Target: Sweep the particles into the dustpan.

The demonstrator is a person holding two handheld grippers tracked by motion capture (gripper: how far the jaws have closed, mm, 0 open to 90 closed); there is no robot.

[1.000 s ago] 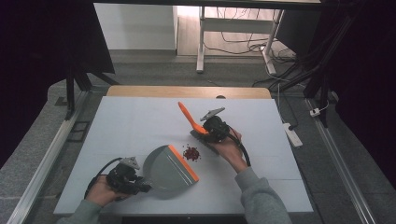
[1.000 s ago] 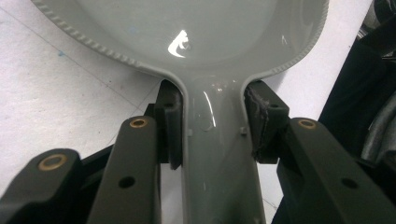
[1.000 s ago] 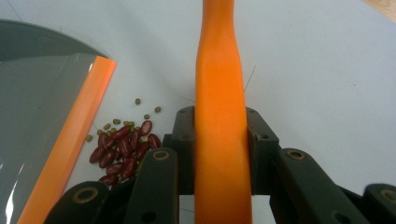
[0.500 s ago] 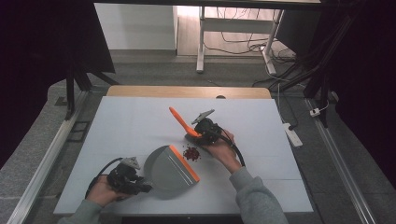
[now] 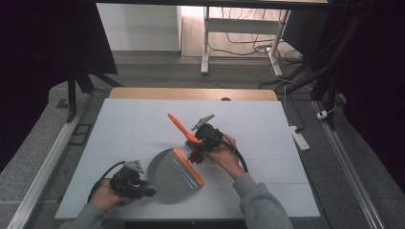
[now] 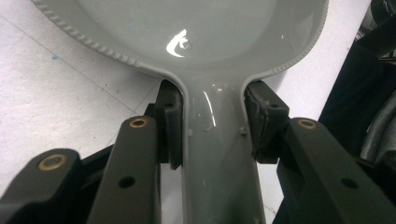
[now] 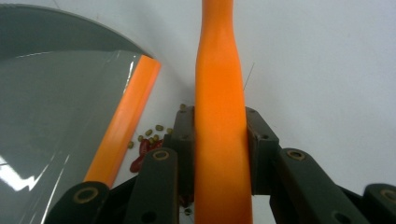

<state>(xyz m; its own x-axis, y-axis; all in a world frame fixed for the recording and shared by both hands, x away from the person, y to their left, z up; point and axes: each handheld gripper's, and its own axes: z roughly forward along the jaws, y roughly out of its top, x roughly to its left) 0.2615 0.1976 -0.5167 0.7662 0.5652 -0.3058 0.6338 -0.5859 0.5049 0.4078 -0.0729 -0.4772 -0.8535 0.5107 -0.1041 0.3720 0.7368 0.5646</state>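
Moved toward 8 o'clock: right gripper (image 5: 200, 142), fingers pinching orange brush (image 5: 180, 127), beside debris (image 5: 195, 157). Left gripper (image 5: 143, 190) fingers clamp grey dustpan (image 5: 169, 172) handle.

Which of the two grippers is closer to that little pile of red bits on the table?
Right. The right gripper, shut on the orange brush, is right beside the red bits. The left gripper holds the dustpan handle, across the pan from them.

Left gripper (image 5: 143, 191) low near table edge, jaws clamped. Right gripper (image 5: 198, 143) mid-table, jaws clamped, forearm angled inward.
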